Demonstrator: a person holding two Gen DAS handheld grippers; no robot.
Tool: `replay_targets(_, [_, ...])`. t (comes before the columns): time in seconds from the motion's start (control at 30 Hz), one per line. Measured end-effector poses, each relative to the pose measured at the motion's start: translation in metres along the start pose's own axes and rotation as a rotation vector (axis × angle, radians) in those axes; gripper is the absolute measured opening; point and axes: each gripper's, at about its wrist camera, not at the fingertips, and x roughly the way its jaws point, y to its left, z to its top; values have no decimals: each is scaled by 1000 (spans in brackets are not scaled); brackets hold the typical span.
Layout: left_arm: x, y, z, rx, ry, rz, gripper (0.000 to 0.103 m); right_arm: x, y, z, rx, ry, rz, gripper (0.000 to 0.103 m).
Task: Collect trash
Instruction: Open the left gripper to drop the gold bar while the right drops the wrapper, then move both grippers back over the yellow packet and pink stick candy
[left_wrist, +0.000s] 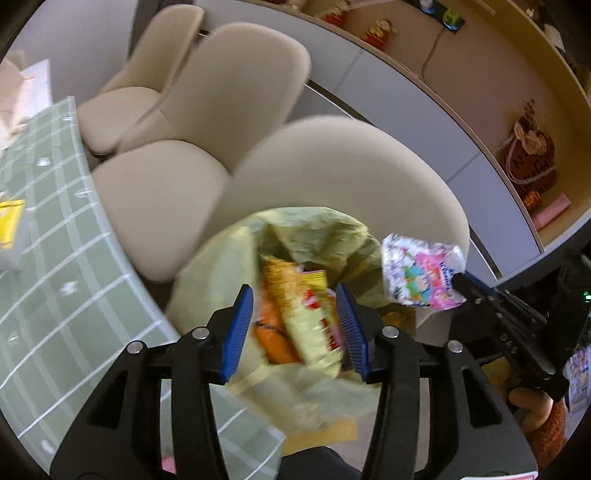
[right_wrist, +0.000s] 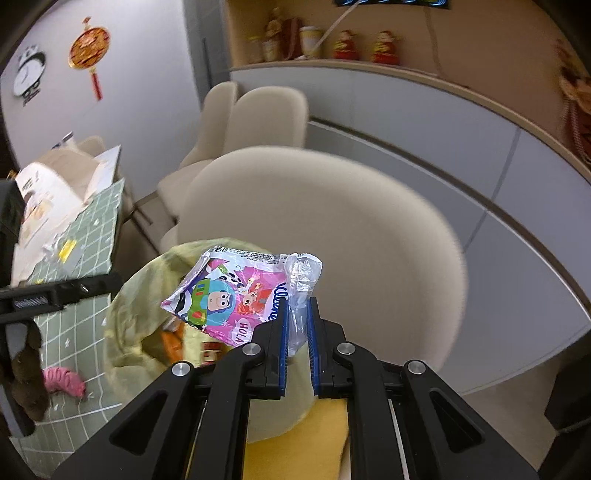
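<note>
Beige chairs (left_wrist: 236, 96) fill the middle and upper left of the left wrist view, and a long grey cabinet (left_wrist: 406, 99) curves across the upper right with small toys on the shelf above it. At the left edge sits a table with a green checked cloth (left_wrist: 55, 258). A soft yellow-green trash bag (left_wrist: 321, 236) hangs open in the lower middle, with its mouth facing up. Inside it are an orange and yellow snack wrapper (left_wrist: 295, 314) and other bright packets. The left gripper (left_wrist: 295, 317) is spread wide over the bag mouth and holds nothing that can be seen. The right gripper (right_wrist: 297, 332) is pinched tight on the clear crinkly end of a pink cartoon tissue packet (right_wrist: 229, 295). The packet hangs in the air just above the open bag, near its right rim. In the right wrist view, a pink toy (right_wrist: 62, 380) lies on the cloth at the lower left.
</note>
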Motion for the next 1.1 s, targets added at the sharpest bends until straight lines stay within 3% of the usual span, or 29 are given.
replay_targets(0.37, [-71,67,-28,-136,-61,117,45,32,35,-8,-23,56,103,12])
replay_targets(0.43, [-78,74,-33,-155,-62,129,45,35,36,-10,-24,70,122,24])
replay_targets(0.47, [-84,80,-38,-168,-63,139,45,36,39,-11,-26,75,128,37])
replay_targets(0.5, [-89,85,-43,-177,-65,146,45,36,42,-11,-27,74,133,40])
replay_targets(0.63, [-114,104,-61,-205,-81,170,45,28,58,-11,-35,55,127,41])
replay_targets(0.8, [-160,136,-87,-259,-135,218,45,1,97,-6,-77,-8,143,41])
replay_targets(1.03, [-228,191,-128,-337,-224,313,50,-38,173,2,-147,-77,234,41])
replay_targets(1.1, [-246,211,-140,-367,-243,345,50,-46,197,1,-173,-90,278,48])
